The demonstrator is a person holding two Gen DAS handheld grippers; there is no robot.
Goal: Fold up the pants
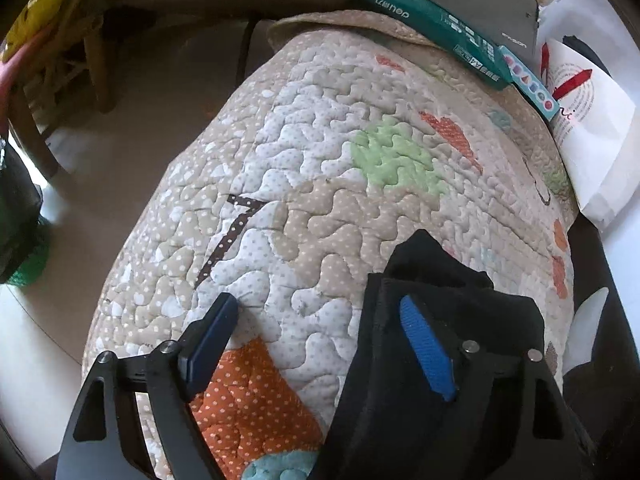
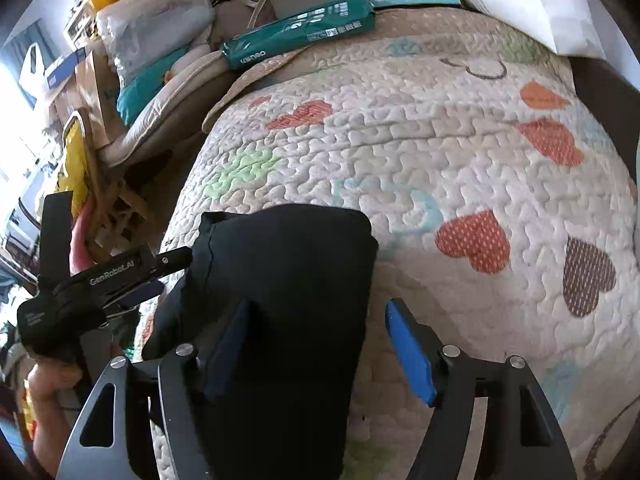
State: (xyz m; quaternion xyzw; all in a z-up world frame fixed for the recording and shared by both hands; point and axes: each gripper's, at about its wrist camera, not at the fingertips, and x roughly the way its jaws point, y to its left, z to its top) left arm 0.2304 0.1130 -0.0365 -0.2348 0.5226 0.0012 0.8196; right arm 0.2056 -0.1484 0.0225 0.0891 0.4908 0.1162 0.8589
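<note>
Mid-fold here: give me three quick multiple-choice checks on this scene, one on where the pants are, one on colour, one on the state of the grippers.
1. Where do the pants lie?
A. on the quilt
B. on the floor
C. on the green packet

2. What colour are the pants?
A. orange
B. black
C. white

3. How do the two grippers stand?
A. both shut on cloth
B. left shut, right open
C. both open

Answers:
1 A: the dark cloth rests on the patterned quilt; the green packet lies apart at the far edge.
2 B: the cloth is black in both views.
3 C: the left gripper and the right gripper each show a wide gap between the fingers, with cloth against only one finger.
</note>
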